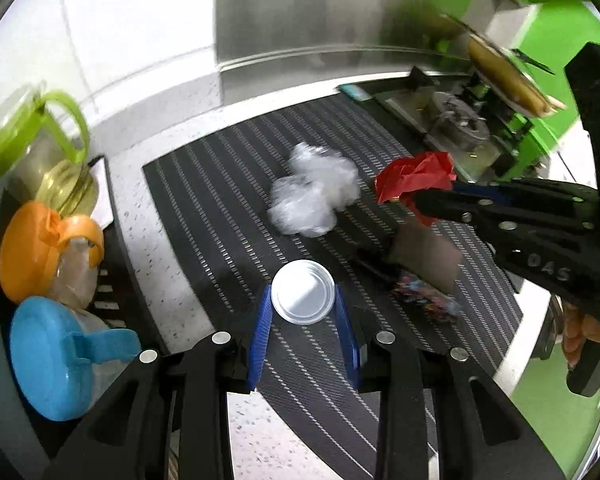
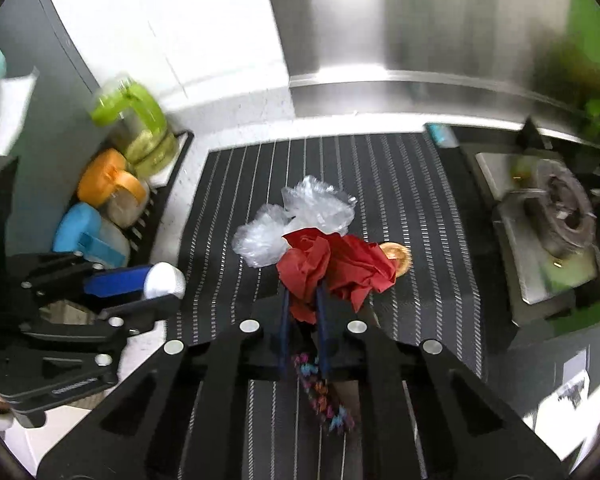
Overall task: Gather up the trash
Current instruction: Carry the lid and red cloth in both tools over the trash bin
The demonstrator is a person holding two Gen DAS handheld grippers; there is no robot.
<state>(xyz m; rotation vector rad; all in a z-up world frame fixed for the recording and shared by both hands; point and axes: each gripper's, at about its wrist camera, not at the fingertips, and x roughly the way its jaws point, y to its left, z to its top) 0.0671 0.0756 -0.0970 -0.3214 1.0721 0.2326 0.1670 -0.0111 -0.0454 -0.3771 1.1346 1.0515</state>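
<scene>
My left gripper is shut on a small white round lid, held just above the dark striped mat. The right wrist view shows that same left gripper low at the left with the lid. My right gripper is shut on a crumpled red paper, lifted off the mat. From the left wrist view this right gripper comes in from the right with the red paper. A clear plastic wad lies mid-mat. A colourful wrapper lies near the front.
Jars with green, orange and blue lids stand on a black rack at the left. A gas stove sits at the right. A round golden piece lies behind the red paper. A steel panel backs the counter.
</scene>
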